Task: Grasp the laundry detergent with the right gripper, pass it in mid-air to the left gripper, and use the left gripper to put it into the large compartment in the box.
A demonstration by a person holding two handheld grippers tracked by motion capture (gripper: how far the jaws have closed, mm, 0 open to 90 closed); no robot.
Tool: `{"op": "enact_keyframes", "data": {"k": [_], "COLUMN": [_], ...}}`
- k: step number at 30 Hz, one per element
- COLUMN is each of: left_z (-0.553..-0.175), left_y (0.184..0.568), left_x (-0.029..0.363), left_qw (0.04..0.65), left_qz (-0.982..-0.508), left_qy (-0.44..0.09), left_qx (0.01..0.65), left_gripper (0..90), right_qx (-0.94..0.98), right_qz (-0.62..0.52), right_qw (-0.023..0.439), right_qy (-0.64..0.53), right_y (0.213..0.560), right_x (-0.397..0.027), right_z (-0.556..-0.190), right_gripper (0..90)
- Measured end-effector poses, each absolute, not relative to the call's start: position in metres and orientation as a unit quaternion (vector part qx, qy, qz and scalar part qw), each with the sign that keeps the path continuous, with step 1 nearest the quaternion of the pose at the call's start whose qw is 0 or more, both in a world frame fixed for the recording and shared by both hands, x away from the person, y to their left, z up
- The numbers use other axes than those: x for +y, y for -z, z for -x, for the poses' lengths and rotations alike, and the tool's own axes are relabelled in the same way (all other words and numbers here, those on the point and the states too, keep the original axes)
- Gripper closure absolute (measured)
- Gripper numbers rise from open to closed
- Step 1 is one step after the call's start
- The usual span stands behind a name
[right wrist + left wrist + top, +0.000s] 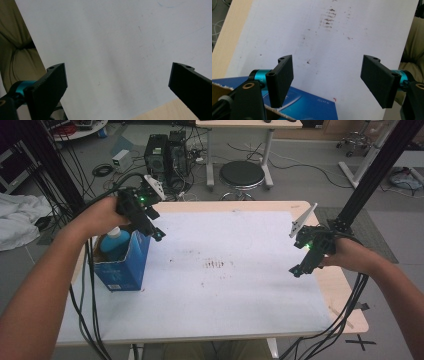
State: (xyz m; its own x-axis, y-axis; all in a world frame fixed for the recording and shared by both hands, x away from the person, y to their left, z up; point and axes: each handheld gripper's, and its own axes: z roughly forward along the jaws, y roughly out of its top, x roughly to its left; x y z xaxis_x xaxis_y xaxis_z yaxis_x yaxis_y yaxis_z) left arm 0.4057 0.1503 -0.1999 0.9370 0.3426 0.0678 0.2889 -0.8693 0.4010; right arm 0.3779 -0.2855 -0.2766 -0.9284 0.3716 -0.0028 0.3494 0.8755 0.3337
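A blue cardboard box (126, 266) stands open-topped on the left part of the white sheet (225, 295). Inside it stands a bottle with a light blue top (115, 240). My left gripper (154, 224) hovers over the box's right upper edge, open and holding nothing. Seen from the left gripper view, the left gripper (327, 72) has its jaws wide apart above the blue box (312, 105) and the sheet. My right gripper (301, 258) hangs open above the sheet's right edge. The right gripper view shows the right gripper (117, 75) with jaws spread over the bare white sheet (112, 45).
Brown stains (215, 264) mark the middle of the sheet. The wooden table edge (345, 295) shows to the right. Behind the table are a black stool (242, 174), computer towers (165, 152) and floor cables. A black frame post (370, 175) rises at the right.
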Motion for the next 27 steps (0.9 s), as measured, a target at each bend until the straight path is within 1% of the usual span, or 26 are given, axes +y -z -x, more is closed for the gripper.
{"op": "enact_keyframes", "data": {"k": [5, 10, 11, 12, 15, 17, 18, 19, 27], "left_z": [-0.408, -0.411, -0.412, -0.412, -0.413, -0.414, -0.414, -0.415, -0.419], "left_y": [0.209, 0.215, 0.217, 0.218, 0.222, 0.224, 0.225, 0.227, 0.230], "left_x": [0.132, 0.120, 0.117, 0.115, 0.109, 0.105, 0.103, 0.101, 0.098], "left_qw": [0.191, 0.188, 0.187, 0.187, 0.187, 0.177, 0.174, 0.174, 0.168], "left_qz": [-0.970, -0.973, -0.973, -0.972, -0.974, -0.976, -0.976, -0.976, -0.977], "left_qy": [-0.057, -0.049, -0.048, -0.051, -0.051, -0.057, -0.059, -0.062, -0.062], "left_qx": [0.136, 0.128, 0.129, 0.130, 0.118, 0.111, 0.114, 0.118, 0.117], "left_gripper": [26.6, 26.5, 20.6, 10.5, 10.3, 10.0, 6.0, 4.0, 4.0], "right_qx": [0.968, 0.968, 0.968, 0.968, 0.968, 0.968, 0.968, 0.968, 0.967], "right_qz": [-0.184, -0.183, -0.182, -0.182, -0.181, -0.182, -0.181, -0.180, -0.185], "right_qw": [0.033, 0.032, 0.032, 0.032, 0.032, 0.033, 0.033, 0.033, 0.035], "right_qy": [-0.168, -0.169, -0.169, -0.169, -0.171, -0.172, -0.172, -0.172, -0.174], "right_y": [0.276, 0.276, 0.276, 0.276, 0.277, 0.277, 0.277, 0.277, 0.276], "right_x": [-0.283, -0.280, -0.280, -0.279, -0.278, -0.278, -0.278, -0.278, -0.280], "right_z": [-0.378, -0.378, -0.378, -0.378, -0.378, -0.377, -0.377, -0.378, -0.377], "right_gripper": [1.0, 1.0, 1.0, 1.0, 0.9, 0.9, 1.0, 1.0, 1.0]}}
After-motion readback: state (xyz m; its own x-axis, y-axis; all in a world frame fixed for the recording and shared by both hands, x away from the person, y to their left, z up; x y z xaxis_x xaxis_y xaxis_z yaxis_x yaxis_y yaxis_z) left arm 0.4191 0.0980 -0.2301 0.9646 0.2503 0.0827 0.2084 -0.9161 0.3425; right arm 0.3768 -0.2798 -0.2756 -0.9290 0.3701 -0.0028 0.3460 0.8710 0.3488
